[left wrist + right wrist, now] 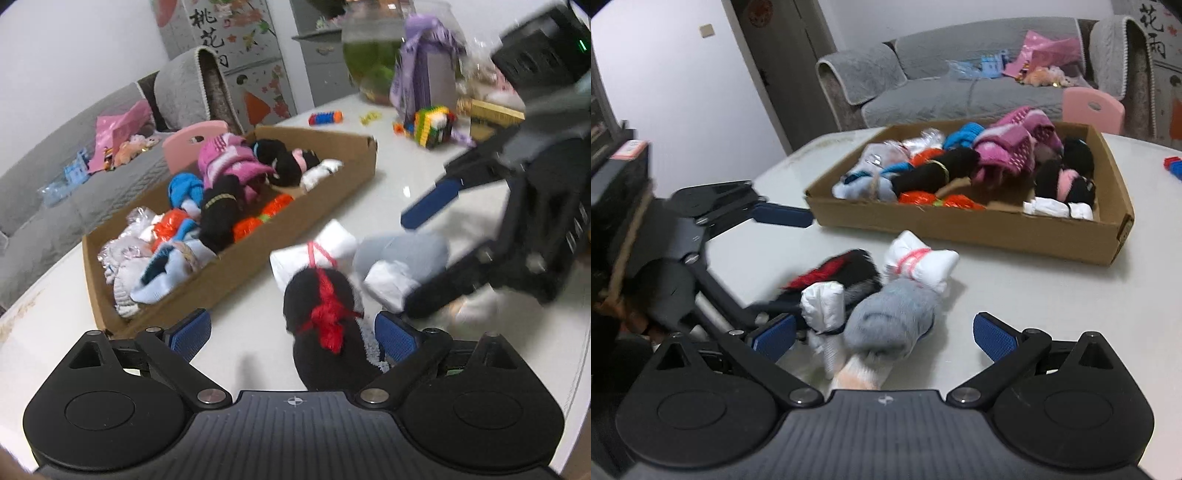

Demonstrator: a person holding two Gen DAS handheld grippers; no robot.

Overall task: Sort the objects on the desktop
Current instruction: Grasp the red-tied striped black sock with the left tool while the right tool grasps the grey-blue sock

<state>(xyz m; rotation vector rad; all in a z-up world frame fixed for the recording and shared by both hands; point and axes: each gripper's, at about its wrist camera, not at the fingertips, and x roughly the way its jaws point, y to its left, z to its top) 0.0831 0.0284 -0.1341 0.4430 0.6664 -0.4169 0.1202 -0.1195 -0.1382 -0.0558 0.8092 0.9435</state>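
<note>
Socks lie between both wide-open tongs: left tongs [293,334], right tongs [884,332].

Grey sofa [960,92], pink chair [1093,109], glass fishbowl [373,55], decorated cabinet [240,55], dark door [790,55]

both grippers low and angled toward each other — left gripper [293,334] and right gripper [884,332] wide apart
</note>
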